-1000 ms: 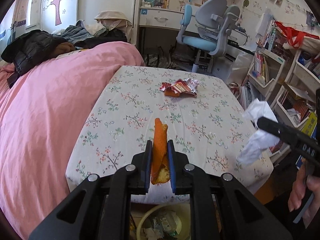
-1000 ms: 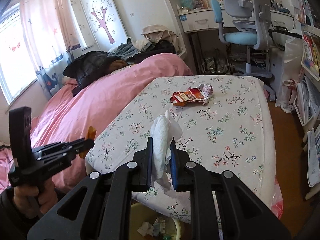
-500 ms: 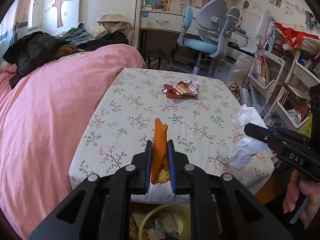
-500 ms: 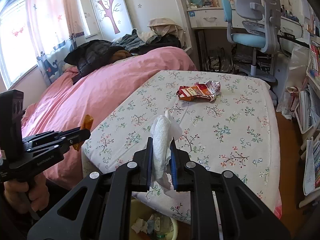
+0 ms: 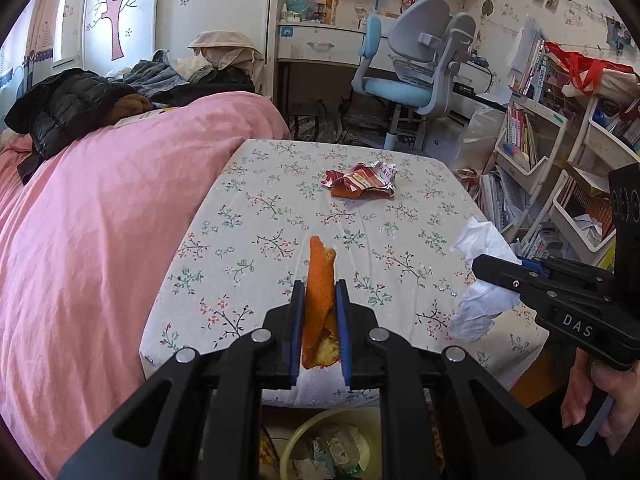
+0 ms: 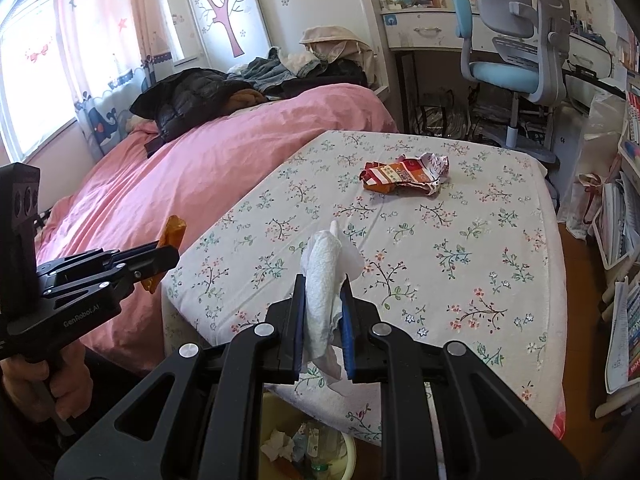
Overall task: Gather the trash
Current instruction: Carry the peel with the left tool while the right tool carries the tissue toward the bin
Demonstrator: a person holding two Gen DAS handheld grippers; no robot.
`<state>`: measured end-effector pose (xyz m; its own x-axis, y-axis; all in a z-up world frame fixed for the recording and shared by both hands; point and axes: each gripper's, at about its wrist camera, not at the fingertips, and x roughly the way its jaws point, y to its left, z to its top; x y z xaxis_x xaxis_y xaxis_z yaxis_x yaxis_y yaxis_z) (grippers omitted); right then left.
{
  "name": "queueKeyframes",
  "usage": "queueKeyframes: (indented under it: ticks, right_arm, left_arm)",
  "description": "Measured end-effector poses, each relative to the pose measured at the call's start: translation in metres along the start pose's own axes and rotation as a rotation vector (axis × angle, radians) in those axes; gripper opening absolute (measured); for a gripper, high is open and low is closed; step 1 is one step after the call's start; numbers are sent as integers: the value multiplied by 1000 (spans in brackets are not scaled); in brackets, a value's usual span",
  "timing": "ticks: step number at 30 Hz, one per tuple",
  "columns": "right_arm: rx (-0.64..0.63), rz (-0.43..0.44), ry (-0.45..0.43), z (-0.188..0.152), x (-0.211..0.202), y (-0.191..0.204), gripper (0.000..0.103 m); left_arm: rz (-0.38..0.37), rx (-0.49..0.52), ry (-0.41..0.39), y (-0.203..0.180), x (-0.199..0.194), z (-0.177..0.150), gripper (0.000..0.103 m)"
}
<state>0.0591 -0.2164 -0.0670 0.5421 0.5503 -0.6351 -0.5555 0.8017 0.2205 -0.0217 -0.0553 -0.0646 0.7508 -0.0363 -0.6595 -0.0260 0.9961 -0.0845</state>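
The left gripper (image 5: 319, 300) is clamped on a strip of orange peel (image 5: 319, 280), which stands upright between the narrow jaws with its tip above them. The right gripper (image 6: 323, 300) is clamped on a crumpled white tissue (image 6: 325, 280), which sticks out above and below its jaws.

Both grippers are held by a person's hands over the near edge of a table (image 6: 500, 280) covered with a floral cloth. From the left wrist view, the right gripper appears at the right edge, with the tissue hanging from its tip beside the table corner.

A crumpled red and white snack wrapper (image 5: 362, 180) lies flat on the far half of the table, well apart from both grippers.

A round yellow bin (image 5: 296, 436) stands on the floor below the near table edge, with paper scraps inside. A pink bed (image 5: 100, 220) adjoins the table on the left.
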Motion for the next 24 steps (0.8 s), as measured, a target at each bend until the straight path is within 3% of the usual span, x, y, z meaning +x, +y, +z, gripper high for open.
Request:
queueKeyframes:
  ticks: [24]
  right_arm:
    - [-38, 17, 62, -10, 11, 7, 15]
  left_arm:
    - [19, 2, 13, 13, 1, -5, 16]
